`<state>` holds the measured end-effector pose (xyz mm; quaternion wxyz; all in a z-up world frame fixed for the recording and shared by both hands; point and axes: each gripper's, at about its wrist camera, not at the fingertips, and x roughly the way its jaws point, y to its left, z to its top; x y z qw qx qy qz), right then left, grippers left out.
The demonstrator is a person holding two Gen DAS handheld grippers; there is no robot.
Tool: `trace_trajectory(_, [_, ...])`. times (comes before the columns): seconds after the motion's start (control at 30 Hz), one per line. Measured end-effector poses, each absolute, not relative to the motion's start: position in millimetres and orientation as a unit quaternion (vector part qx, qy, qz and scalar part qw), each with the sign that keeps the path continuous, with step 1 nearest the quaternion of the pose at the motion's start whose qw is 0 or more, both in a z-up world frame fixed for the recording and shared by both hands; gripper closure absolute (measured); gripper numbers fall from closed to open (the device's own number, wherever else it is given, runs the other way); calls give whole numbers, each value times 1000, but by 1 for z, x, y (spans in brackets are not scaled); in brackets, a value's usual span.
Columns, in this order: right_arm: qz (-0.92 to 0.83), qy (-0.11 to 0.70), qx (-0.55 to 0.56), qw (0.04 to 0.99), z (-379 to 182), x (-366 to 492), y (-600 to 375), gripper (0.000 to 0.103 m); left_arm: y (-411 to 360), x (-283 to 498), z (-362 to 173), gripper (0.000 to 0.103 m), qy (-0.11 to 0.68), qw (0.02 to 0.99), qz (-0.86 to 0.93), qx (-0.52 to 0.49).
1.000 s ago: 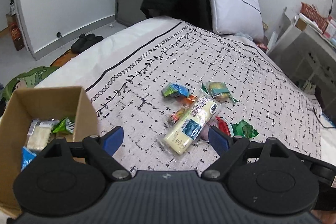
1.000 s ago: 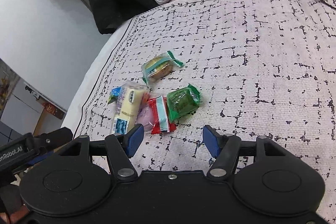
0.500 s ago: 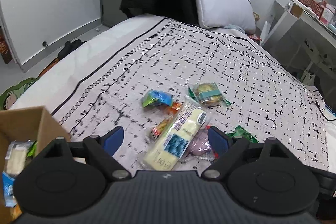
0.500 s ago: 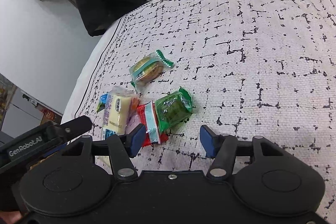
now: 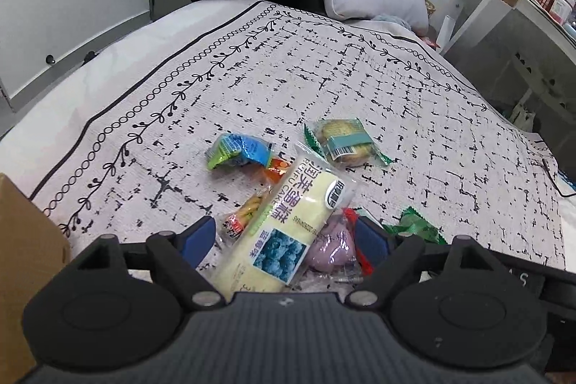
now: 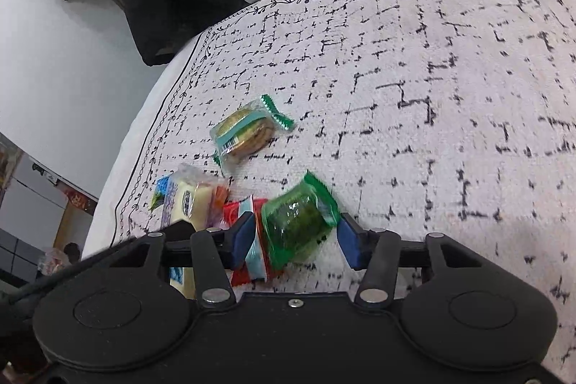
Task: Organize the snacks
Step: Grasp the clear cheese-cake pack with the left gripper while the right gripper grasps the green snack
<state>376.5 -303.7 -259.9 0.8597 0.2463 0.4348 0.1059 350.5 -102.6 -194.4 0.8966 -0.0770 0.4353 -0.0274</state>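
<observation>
Two claws descend on a scatter of wrapped snacks on a bed (image 5: 360, 67) covered in a black-and-white patterned spread. In the left wrist view, the left claw (image 5: 284, 238) stands wide open astride the long pale yellow cake packet (image 5: 288, 225), which lies at lower centre of the frame with its long axis running from the claw's base up and to the right, nearly in line with the fingers; neither pad touches it. A purple-wrapped sweet (image 5: 331, 249) sits against the packet's right side, just inside the right finger. A corner of a cardboard box (image 5: 25, 240) shows at the left edge.

In the right wrist view, the right claw (image 6: 293, 240) is closing around the green-wrapped snack (image 6: 298, 225) at lower centre, the packet directly between its blue pads; the left pad also meets the red and white sachet (image 6: 252, 247) tucked beside it. Whether the pads have bitten cannot be told through the blur.

A round biscuit packet (image 6: 244, 132) lies apart, further up the frame, and a blue and green sachet (image 5: 237, 150) rests beyond the cake. Each hand appears nearest its own target.
</observation>
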Motion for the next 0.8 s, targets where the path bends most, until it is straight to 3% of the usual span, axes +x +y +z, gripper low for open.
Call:
trace_trajectory(0.1, [106, 434, 236, 863, -260, 381, -301, 52, -98, 355, -203, 19, 437, 896, -26, -79])
trace_trajectory(0.23, [104, 432, 209, 871, -258, 380, -295, 62, -97, 356, -213, 22, 450, 889, -28, -79])
trace_trajectory(0.33, [107, 433, 204, 872, -256, 377, -293, 67, -98, 356, -217, 31, 459, 885, -31, -72])
trace_trajectory(0.5, [109, 428, 202, 874, -250, 373, -293, 68, -96, 352, -211, 56, 469, 880, -34, -72])
trace_trajectory(0.8, [133, 405, 201, 882, -230, 362, -287, 69, -84, 333, -189, 65, 471, 878, -22, -85])
